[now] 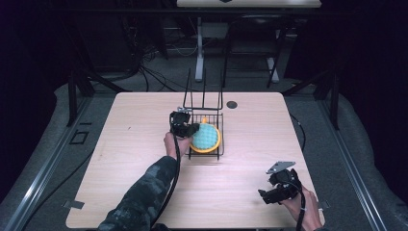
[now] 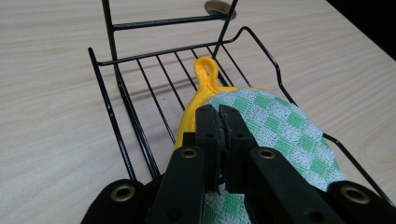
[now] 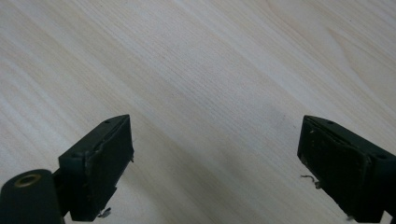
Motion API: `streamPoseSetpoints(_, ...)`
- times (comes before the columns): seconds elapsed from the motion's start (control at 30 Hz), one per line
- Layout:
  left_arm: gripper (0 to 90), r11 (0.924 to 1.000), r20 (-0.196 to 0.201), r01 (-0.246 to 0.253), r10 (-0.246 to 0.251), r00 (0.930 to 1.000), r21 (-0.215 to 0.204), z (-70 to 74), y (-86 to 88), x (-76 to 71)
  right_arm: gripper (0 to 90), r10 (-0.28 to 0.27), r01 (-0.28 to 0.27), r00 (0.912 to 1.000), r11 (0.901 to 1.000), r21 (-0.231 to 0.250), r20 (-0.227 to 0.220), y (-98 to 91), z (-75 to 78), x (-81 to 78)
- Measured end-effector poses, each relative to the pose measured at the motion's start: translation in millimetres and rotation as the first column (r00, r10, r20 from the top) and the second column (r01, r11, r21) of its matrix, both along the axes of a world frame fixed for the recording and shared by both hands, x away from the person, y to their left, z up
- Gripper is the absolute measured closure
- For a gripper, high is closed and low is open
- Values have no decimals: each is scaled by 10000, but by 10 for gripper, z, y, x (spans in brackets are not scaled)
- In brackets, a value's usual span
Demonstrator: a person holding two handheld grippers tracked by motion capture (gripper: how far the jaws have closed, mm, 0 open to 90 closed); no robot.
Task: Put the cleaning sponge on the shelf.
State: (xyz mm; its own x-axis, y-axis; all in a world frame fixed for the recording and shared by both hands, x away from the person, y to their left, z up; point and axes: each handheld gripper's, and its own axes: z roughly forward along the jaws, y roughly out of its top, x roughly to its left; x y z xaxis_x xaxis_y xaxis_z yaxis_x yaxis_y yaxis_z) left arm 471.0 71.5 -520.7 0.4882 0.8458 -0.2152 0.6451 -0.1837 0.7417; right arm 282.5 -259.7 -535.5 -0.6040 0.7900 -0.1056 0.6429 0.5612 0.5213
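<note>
**Left claw clamped on potholder at the wire rack; right claw idle**

No brand, label or readable writing on anything in view.

Left side: left gripper (image 1: 188, 129) sits at the left edge of the black wire rack (image 1: 217, 153), near the table (image 1: 134, 159) centre. In the left gripper view its jaws are clenched, pads pressed together on the near edge of the potholder (image 2: 280, 133), which is round, green-and-white checked, with a yellow rim. Cloth shows on both sides of the jaws. The potholder lies on the rack's floor wires, its yellow hanging loop (image 2: 206, 70) pointing toward the rack's upright back bars.

Centre: a small dark round disc (image 1: 232, 104) is on the tabletop just beyond the rack's right rear corner.

Right side: right gripper (image 1: 279, 190) rests near the table's front right corner, well apart from the rack. In the right gripper view its jaws are spread wide over bare wood, nothing between them, touching nothing.
</note>
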Motion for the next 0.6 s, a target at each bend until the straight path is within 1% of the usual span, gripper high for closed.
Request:
streamPoseSetpoints(0.07, 874, 10000, -67, 14, -13, 10000, 65, -1, 3, 2, 100, -7, 6, 10000, 10000, -42, -39, -8, -1, 0)
streamPoseSetpoints(0.1, 874, 10000, -50, -62, 62, 10000, 58, -7, -1, 2, 100, -14, 14, 10000, 10000, -38, -39, -9, -1, -1)
streamPoseSetpoints(0.17, 874, 9998, -148, -143, 144, 9998, 113, -17, 0, 3, 100, -40, 40, 10000, 10000, 1, 5, -12, -3, -1)
streamPoseSetpoints(0.27, 873, 9997, -284, -251, 252, 9993, 38, -39, -1, 4, 100, 5, -5, 10000, 10000, -35, -1, -12, -2, -2)
streamPoseSetpoints(0.3, 874, 9997, -294, -241, 240, 9993, -29, -43, -2, -2, 100, 9, -9, 10000, 10000, -16, -49, -9, 0, -3)
streamPoseSetpoints(0.47, 873, 9998, -277, -187, 187, 9994, 22, -42, -18, -7, 100, 7, -7, 10000, 10000, -45, -22, -13, 0, 0)
streamPoseSetpoints(0.6, 872, 9996, -265, -288, 289, 9992, 58, -51, -35, -7, 100, 12, -12, 10000, 10000, 17, -63, -3, 1, -8)
